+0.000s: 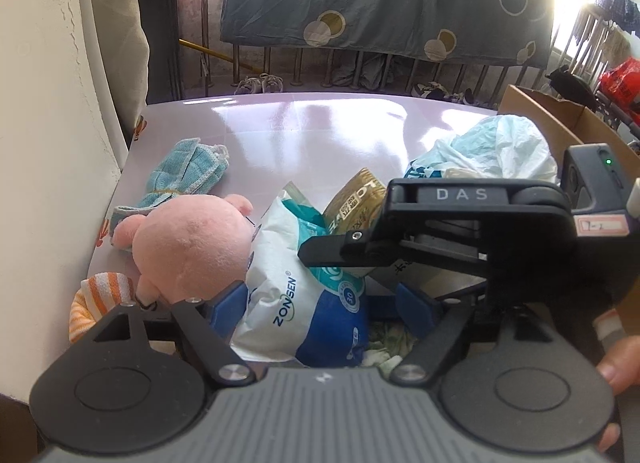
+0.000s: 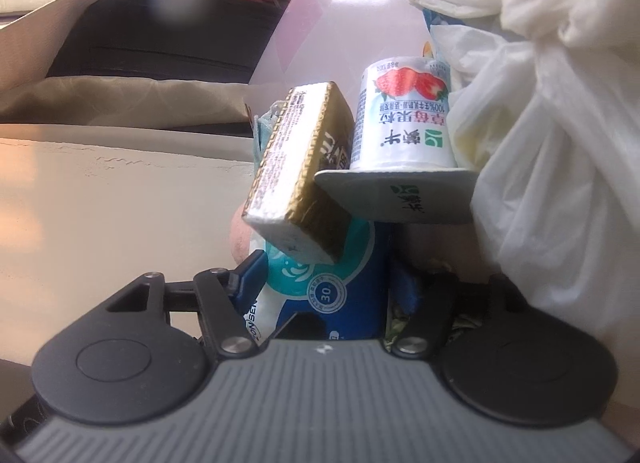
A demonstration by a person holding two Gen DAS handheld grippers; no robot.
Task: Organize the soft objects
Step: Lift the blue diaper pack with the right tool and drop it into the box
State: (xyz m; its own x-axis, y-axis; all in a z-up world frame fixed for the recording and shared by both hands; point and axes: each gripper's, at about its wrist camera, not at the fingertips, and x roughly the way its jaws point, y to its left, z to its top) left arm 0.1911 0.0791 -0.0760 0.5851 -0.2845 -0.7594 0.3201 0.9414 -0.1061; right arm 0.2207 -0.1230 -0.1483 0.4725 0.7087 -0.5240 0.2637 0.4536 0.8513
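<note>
A white and blue ZONSEN wipes pack (image 1: pixel 298 299) lies at the near edge of the pink table (image 1: pixel 304 131). My left gripper (image 1: pixel 324 305) has its blue pads on either side of the pack and grips it. My right gripper (image 2: pixel 320 287) also holds the same pack (image 2: pixel 332 291) between its pads; its black body (image 1: pixel 460 231) crosses the left wrist view. A pink plush pig (image 1: pixel 188 243) leans against the pack's left side. A folded teal cloth (image 1: pixel 188 173) lies behind the pig.
A gold carton (image 2: pixel 296 175) and an upside-down strawberry yogurt cup (image 2: pixel 404 119) rest on the pack. White plastic bags (image 2: pixel 540 123) pile at the right. An orange striped sock (image 1: pixel 100 303) lies near left. A cardboard box (image 1: pixel 560 123) stands at the right. A cream wall (image 1: pixel 48 143) runs along the left.
</note>
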